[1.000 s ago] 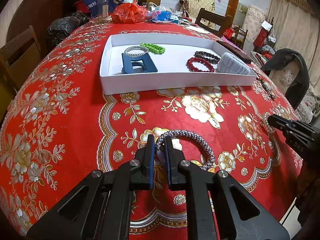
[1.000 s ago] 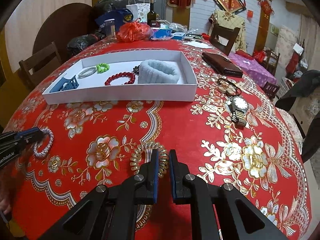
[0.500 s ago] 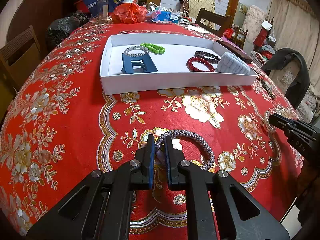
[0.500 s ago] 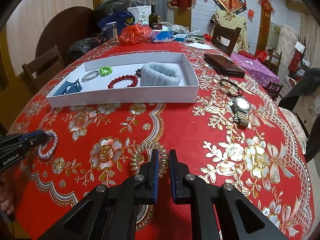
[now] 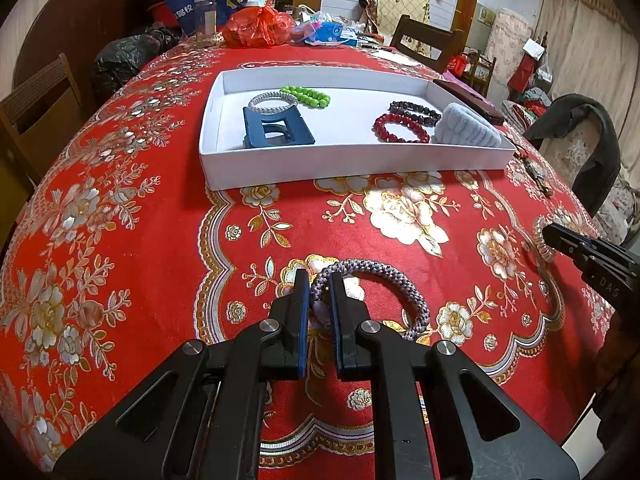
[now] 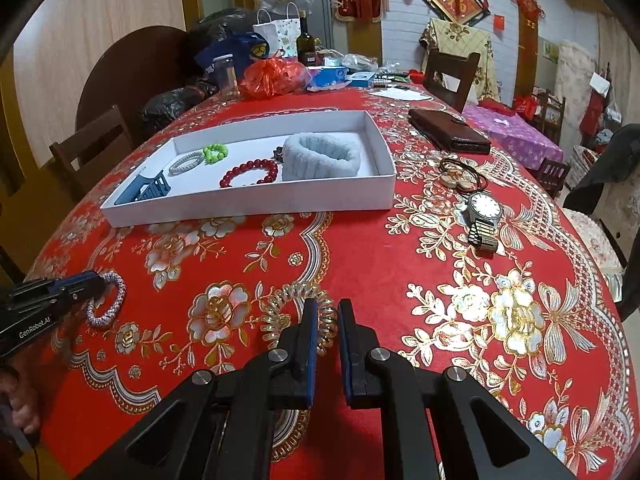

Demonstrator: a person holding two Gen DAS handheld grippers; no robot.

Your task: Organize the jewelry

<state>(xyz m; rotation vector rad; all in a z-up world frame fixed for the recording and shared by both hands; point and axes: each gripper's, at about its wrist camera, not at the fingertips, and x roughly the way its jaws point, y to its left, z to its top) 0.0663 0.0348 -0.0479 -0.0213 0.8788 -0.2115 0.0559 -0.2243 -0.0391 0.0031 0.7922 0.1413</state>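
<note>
My left gripper (image 5: 319,280) is shut on a grey braided hair tie (image 5: 404,284) just above the red tablecloth; in the right wrist view the same left gripper (image 6: 86,282) holds the hair tie (image 6: 110,300). My right gripper (image 6: 325,308) is shut on a clear gold spiral hair tie (image 6: 280,308), also seen at the right gripper (image 5: 554,236) in the left wrist view. A white tray (image 5: 352,164) farther back holds a blue hair clip (image 5: 276,128), a silver bracelet (image 5: 272,102), green beads (image 5: 306,95), red beads (image 5: 400,128), dark beads (image 5: 416,109) and a grey-blue scrunchie (image 5: 466,128).
A wristwatch (image 6: 484,220), dark hair ties (image 6: 464,174) and a brown wallet (image 6: 448,132) lie right of the tray (image 6: 256,204). Bags, a jar and a bottle (image 6: 306,40) crowd the table's far end. Wooden chairs (image 6: 92,148) stand around. A hand (image 6: 20,404) shows at lower left.
The right wrist view has shifted a little, so the tray and table sit slightly lower and more to the right. Both grips are unchanged.
</note>
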